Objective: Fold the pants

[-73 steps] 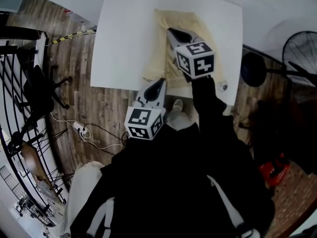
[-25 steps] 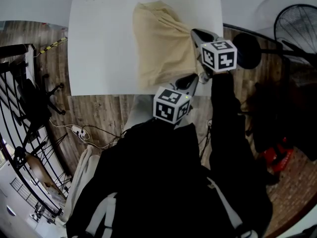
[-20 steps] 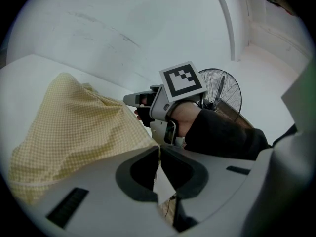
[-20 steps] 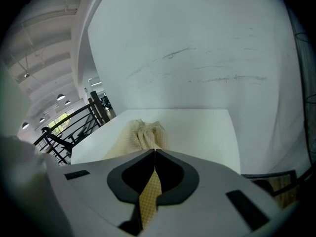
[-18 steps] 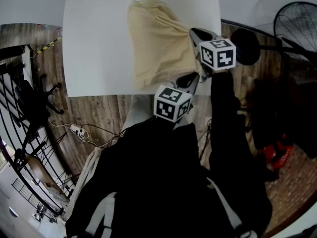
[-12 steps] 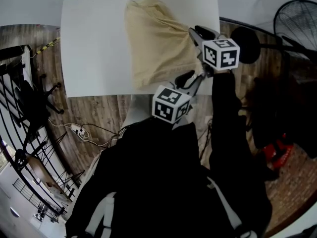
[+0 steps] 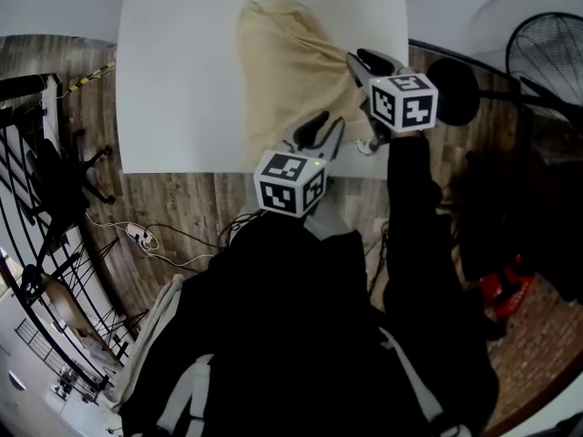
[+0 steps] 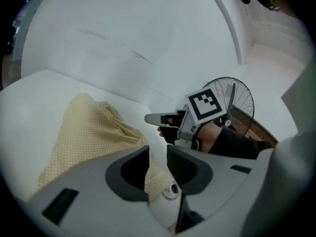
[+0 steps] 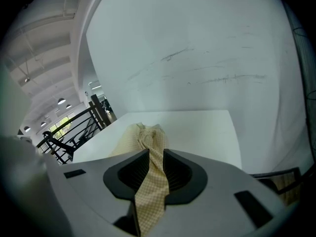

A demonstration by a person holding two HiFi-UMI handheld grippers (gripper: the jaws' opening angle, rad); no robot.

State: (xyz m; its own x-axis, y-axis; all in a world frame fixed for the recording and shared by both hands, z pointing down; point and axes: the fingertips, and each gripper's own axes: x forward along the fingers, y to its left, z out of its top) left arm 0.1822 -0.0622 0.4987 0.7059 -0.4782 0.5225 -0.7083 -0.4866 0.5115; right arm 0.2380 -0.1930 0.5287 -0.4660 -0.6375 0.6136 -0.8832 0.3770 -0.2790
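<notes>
Pale yellow checked pants (image 7: 291,76) lie bunched on the white table (image 7: 182,80). My right gripper (image 7: 355,59) is at their right edge and is shut on a twisted strip of the cloth (image 9: 154,172), which runs from the jaws back to the heap (image 9: 140,135). My left gripper (image 7: 323,121) hovers over the near hem by the table's front edge. Its jaws stand apart, and a fold of the pants (image 8: 153,174) with a round button (image 8: 170,191) lies loose between them. The left gripper view also shows the right gripper (image 8: 153,118) just beyond the cloth.
The table's near edge (image 7: 200,167) drops to a wooden floor with a power strip and cables (image 7: 141,235). A black standing fan (image 7: 547,62) is at the right, and a chair (image 7: 59,167) and railing at the left. A small white thing (image 7: 369,144) sits at the near right corner.
My left gripper has slid left along the near hem and its jaws have come apart. The right gripper has stayed shut on the pants' right edge.
</notes>
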